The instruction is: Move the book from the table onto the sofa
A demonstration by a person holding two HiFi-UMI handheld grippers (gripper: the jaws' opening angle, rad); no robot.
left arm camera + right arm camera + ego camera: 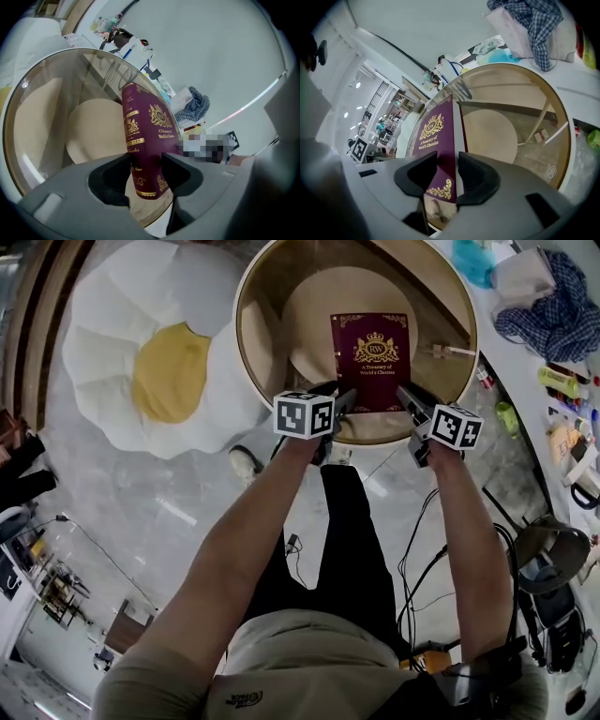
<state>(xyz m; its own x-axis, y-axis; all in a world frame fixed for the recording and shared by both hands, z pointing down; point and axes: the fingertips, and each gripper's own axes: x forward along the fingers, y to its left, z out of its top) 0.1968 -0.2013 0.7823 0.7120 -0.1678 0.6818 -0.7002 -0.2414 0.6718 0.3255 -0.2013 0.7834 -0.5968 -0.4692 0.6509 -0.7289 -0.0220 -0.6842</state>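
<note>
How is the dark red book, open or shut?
Shut: the dark red hardcover book lies flat on the round glass table, its gold-crested front cover up.

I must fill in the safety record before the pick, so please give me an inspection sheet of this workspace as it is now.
Surface: round glass table with wooden rim.
Job's things: burgundy book lies flat, cover up, near the table's near edge; fried-egg-shaped sofa stands left of the table.
Clutter: checked cloth and small bottles on the white counter at the right.
Tools: left tool has jaws apart around the book's spine corner; right tool has jaws around the other near corner, pressing not clear.
Cables: black cables on the floor beside the person's legs.
Surroundings: marbled floor; nothing else clear.
</note>
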